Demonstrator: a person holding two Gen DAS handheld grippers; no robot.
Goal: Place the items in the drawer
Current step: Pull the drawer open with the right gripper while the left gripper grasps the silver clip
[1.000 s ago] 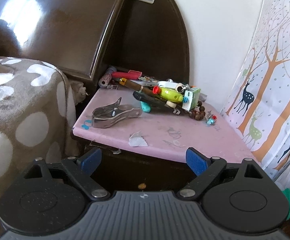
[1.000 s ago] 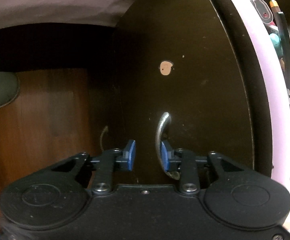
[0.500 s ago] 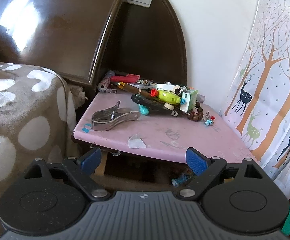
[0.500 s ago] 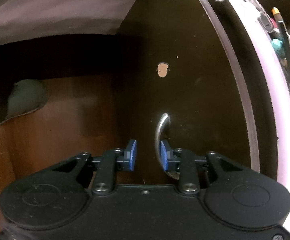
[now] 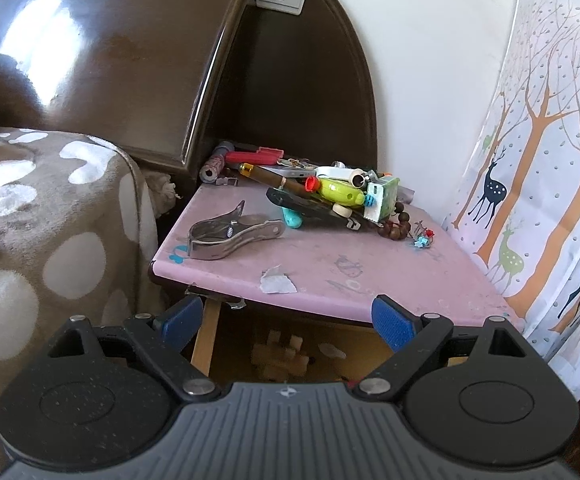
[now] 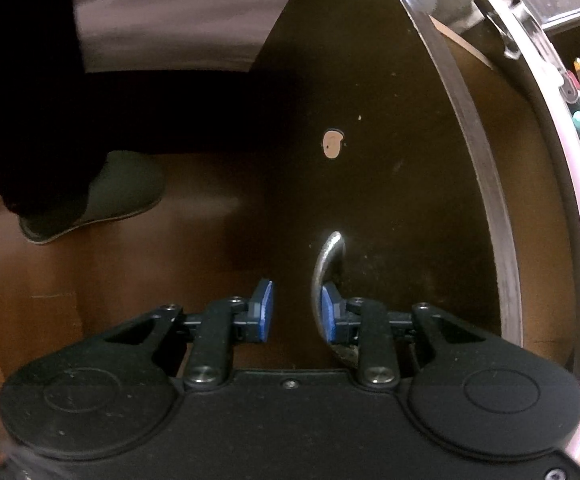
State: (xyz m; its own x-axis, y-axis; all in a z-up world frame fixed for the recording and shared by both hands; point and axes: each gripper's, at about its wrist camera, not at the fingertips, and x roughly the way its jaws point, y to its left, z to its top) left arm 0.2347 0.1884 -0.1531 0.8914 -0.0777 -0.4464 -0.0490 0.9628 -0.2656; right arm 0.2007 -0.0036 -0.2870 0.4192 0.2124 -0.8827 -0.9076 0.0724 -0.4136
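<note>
The nightstand's pink top [image 5: 370, 272] carries a large metal clip [image 5: 230, 236] and a pile of small items [image 5: 330, 196] at the back. Below it the drawer [image 5: 290, 344] stands pulled out, with pale wooden blocks [image 5: 274, 354] inside. My left gripper [image 5: 286, 320] is open and empty, in front of the drawer opening. In the right wrist view the dark drawer front [image 6: 370, 160] has a curved metal handle [image 6: 326, 268]. My right gripper [image 6: 296, 312] is partly open, its right pad hooked behind the handle, the left pad apart from it.
A bed with a brown spotted blanket [image 5: 50, 220] is on the left, a deer-print curtain [image 5: 550, 160] on the right. A dark headboard [image 5: 110, 60] rises behind. A slippered foot [image 6: 98, 196] stands on the wooden floor left of the drawer front.
The drawer has slid out from shut to open, showing its inside under the pink top. My right gripper stayed hooked on the handle. The foot has moved closer.
</note>
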